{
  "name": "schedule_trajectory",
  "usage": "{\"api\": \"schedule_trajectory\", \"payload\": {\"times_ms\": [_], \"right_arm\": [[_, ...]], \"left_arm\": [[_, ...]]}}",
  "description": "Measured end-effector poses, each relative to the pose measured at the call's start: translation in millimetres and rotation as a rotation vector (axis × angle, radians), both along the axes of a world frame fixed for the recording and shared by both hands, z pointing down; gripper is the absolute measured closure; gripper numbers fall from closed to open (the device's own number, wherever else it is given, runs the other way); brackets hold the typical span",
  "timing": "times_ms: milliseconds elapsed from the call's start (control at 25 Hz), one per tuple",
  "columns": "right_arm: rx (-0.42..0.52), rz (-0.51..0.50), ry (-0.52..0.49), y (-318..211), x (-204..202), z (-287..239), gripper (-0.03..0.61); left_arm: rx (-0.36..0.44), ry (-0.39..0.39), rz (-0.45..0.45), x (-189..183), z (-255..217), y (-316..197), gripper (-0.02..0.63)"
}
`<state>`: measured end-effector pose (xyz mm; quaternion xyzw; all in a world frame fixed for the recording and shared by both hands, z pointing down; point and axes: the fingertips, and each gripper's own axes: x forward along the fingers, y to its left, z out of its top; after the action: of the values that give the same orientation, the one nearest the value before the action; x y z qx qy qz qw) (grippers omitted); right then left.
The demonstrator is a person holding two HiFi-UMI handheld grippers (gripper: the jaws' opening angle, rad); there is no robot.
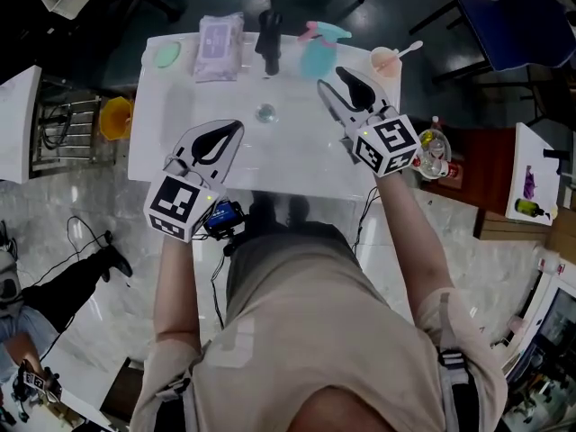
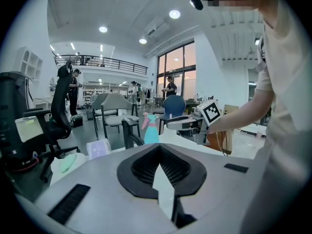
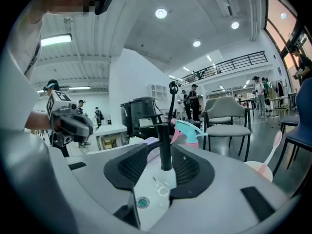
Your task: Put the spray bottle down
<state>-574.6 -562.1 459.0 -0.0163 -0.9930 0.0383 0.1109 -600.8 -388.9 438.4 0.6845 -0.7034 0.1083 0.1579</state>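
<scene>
Beige shirt (image 1: 315,331) fills the foreground of the head view, above a white table (image 1: 171,124) with a black faucet (image 1: 269,41) and a drain (image 1: 265,112). The table is set on a glossy pale floor (image 1: 90,214). On its far edge the spray bottle (image 1: 319,48) stands upright, just beyond the right gripper (image 1: 335,81) and not touching it. That gripper's jaws are apart and empty. Nearer the person, the left gripper (image 1: 236,129) has its jaws together.
</scene>
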Motion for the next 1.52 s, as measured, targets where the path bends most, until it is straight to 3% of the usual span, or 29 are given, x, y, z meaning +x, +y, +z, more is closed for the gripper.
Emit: {"api": "schedule_trajectory", "payload": {"times_ms": [80,320,1000,1520], "right_arm": [[0.012,-0.019,-0.006,5.0,6.4,-4.4,0.489],[0.006,-0.045,-0.01,8.6,25.2,-10.6,0.543],[-0.031,-0.093,-0.063,27.6,66.1,-38.4,0.549],[-0.033,-0.151,-0.114,44.4,107.4,-65.5,0.549]], "left_arm": [[0.0,-0.004,0.0,6.1,-1.3,-0.8,0.604],[0.006,-0.017,0.002,26.5,-6.2,-4.5,0.604],[0.06,-0.025,0.021,52.2,-23.5,-32.3,0.604],[0.081,-0.094,0.008,80.0,-36.7,-42.2,0.604]]}}
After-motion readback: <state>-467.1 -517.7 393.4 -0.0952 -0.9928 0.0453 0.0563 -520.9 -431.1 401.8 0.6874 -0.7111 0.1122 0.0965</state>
